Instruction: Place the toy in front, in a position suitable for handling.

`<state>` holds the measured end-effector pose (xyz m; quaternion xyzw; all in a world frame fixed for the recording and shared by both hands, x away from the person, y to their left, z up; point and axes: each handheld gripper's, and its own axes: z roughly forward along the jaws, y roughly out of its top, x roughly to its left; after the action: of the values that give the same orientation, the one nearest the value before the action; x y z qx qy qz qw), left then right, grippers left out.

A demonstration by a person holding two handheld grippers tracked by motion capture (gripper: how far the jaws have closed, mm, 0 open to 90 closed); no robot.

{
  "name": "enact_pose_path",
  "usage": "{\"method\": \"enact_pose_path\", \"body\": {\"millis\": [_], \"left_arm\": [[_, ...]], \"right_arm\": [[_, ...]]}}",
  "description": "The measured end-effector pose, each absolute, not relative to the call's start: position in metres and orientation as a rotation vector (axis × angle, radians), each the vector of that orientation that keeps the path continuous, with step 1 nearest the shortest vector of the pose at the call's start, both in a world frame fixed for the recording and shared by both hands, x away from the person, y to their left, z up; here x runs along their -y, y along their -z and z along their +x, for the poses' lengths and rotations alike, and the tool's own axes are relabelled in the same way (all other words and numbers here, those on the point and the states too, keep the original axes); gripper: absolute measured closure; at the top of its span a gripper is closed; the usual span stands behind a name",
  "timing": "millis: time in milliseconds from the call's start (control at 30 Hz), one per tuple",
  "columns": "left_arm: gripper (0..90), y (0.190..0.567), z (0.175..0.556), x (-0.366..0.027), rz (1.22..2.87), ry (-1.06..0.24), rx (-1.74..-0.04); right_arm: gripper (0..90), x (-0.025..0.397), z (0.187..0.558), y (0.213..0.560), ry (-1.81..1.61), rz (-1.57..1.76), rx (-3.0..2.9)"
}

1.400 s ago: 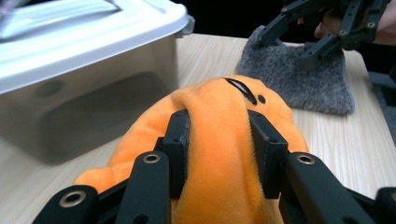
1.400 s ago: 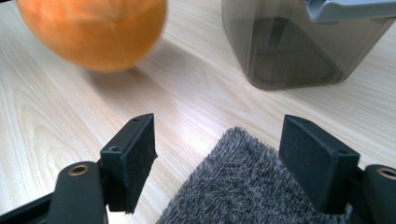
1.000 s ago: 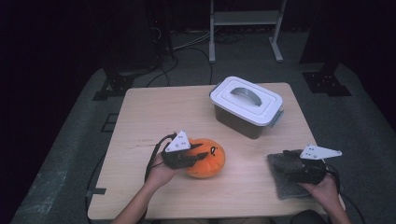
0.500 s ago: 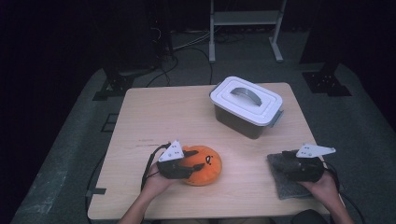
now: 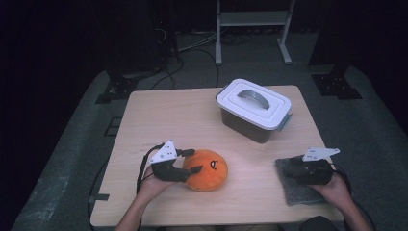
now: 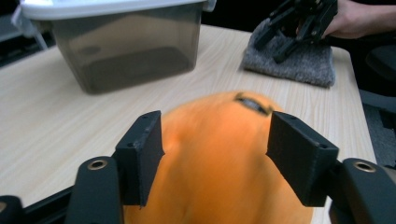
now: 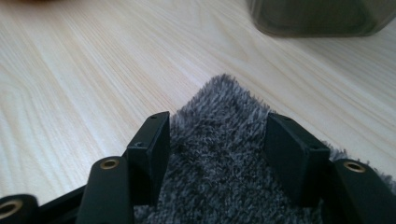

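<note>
Wooden table, both grippers down low.
Left gripper fingers spread around the orange ball; right gripper fingers apart over the grey cloth.

An orange plush ball, a fuzzy grey cloth, a white-lidded box.

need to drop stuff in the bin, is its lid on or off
On. The white lid sits flat across the bin, handle lying down on top, with no gap visible in the high view.
</note>
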<state>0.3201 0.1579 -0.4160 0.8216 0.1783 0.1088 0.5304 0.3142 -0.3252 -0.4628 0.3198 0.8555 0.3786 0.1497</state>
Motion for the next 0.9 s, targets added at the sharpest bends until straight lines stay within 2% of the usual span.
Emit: {"method": "enact_pose_path", "body": {"millis": [267,333,467,533,667,700,767,900], "left_arm": [[32.6,0.427,0.328,-0.160,1.961,-0.167,-0.457],[30.3,0.431,0.329,-0.159,1.967,-0.108,-0.460],[27.7,0.436,0.328,-0.158,1.969,-0.098,-0.456],[26.9,0.436,0.327,-0.158,1.973,-0.099,-0.449],[26.2,0.437,0.326,-0.157,1.988,-0.116,-0.429],[26.3,0.437,0.326,-0.157,1.992,-0.120,-0.430],[27.2,0.437,0.327,-0.156,1.997,-0.127,-0.445],[34.4,0.437,0.324,-0.153,2.007,-0.143,-0.463]], "right_arm": [[41.3,0.326,0.314,0.479,-1.070,0.955,-2.461],[41.0,0.327,0.315,0.480,-1.083,0.954,-2.461],[41.4,0.328,0.314,0.481,-1.092,0.961,-2.451],[46.3,0.327,0.313,0.482,-1.098,0.970,-2.447],[71.1,0.324,0.311,0.479,-1.102,0.995,-2.463],[74.9,0.322,0.312,0.478,-1.099,1.009,-2.484],[78.2,0.320,0.314,0.475,-1.070,1.015,-2.513],[79.2,0.316,0.317,0.469,-1.099,1.002,-2.535]]}}
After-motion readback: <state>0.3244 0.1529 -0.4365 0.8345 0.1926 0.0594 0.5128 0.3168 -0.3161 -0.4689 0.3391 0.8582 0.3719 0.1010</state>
